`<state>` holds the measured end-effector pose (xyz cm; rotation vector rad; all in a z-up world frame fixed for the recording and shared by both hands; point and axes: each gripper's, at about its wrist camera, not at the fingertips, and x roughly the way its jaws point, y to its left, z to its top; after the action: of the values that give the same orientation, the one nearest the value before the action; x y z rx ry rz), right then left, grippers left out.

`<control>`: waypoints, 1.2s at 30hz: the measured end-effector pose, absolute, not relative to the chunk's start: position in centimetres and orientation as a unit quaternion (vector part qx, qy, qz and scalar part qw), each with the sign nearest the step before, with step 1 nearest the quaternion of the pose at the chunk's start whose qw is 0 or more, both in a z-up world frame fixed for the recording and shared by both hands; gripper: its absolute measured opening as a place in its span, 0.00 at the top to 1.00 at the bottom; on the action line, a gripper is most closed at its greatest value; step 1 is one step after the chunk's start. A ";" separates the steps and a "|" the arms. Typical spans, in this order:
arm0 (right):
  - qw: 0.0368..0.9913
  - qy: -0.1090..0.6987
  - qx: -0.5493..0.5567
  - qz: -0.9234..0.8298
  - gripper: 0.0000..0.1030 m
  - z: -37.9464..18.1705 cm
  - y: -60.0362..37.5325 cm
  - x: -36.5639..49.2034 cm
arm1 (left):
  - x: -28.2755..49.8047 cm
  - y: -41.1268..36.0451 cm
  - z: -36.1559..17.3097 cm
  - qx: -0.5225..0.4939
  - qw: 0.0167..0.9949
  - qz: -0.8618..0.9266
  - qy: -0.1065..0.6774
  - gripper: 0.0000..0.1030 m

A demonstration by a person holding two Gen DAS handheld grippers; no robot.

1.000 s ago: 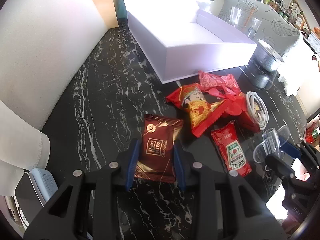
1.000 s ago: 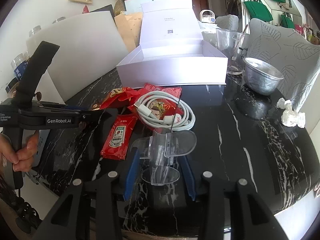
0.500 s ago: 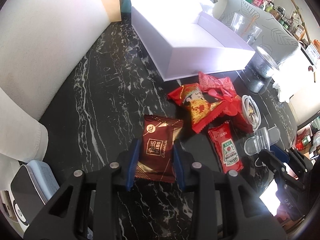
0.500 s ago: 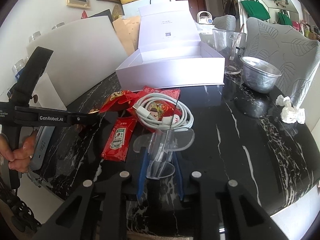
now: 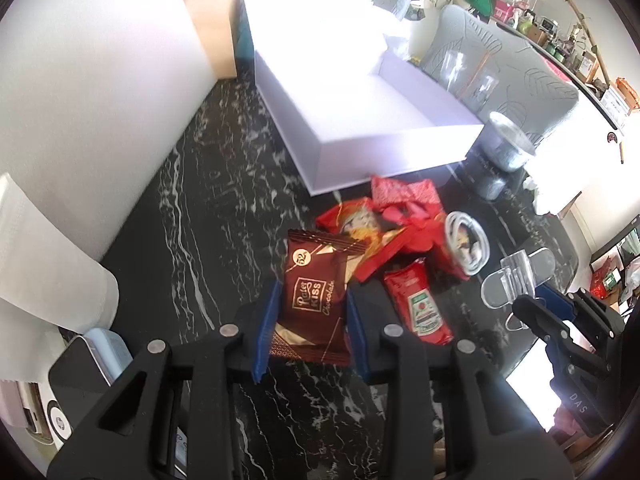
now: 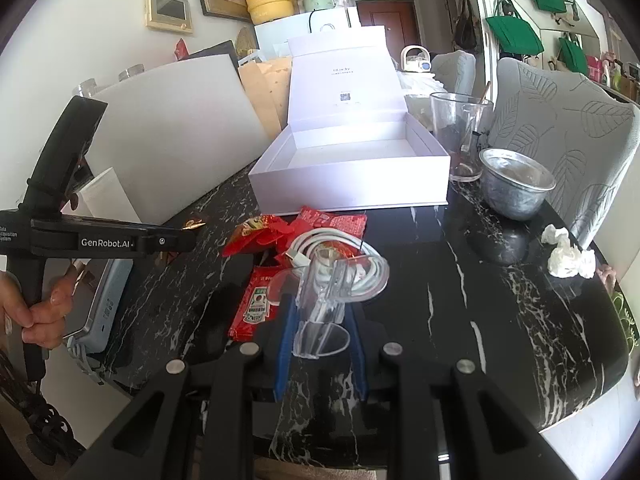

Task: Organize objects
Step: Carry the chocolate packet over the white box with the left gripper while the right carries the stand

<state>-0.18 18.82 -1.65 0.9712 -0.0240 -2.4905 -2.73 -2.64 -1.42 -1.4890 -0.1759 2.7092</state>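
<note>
A black marble table (image 6: 460, 280) fills the middle of the room, with an open white box (image 6: 352, 168) near its far side, lid standing up behind it. Just in front of the box lies a heap of red snack packets (image 5: 400, 208) with a coiled white cable (image 6: 340, 248) on top, and a ketchup sachet (image 5: 420, 304) just beyond that, toward me. The left gripper (image 5: 312, 320) has its blue fingers clamped on a brown chocolate packet (image 5: 316, 296), held in front of the box beside the heap. The right gripper (image 6: 320, 336) has just been closing and now pinches a clear plastic stand (image 6: 328, 296), again on the near side of the box. A metal bowl (image 6: 516, 184) sits to the box's right.
</note>
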 end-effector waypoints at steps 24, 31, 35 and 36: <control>0.226 0.026 0.270 -0.935 0.76 6.1 18.9 -1.8 | -5.2 -1.8 6.4 -0.420 0.028 0.907 -0.027 0.70; 0.221 0.029 0.269 -0.937 0.76 7.4 19.3 -3.7 | -7.0 -0.9 8.1 -0.404 0.034 0.914 -0.014 0.70; 0.224 0.031 0.269 -0.936 0.76 7.9 19.4 -4.8 | -8.0 -0.4 8.8 -0.398 0.036 0.917 -0.004 0.70; 0.226 0.032 0.268 -0.936 0.76 7.9 19.4 -5.0 | -8.3 -0.2 9.0 -0.396 0.037 0.918 0.000 0.70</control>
<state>-5.02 19.37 7.90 0.7385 0.0869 -2.5804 -8.33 -0.24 8.98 -1.2150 -0.0008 2.8175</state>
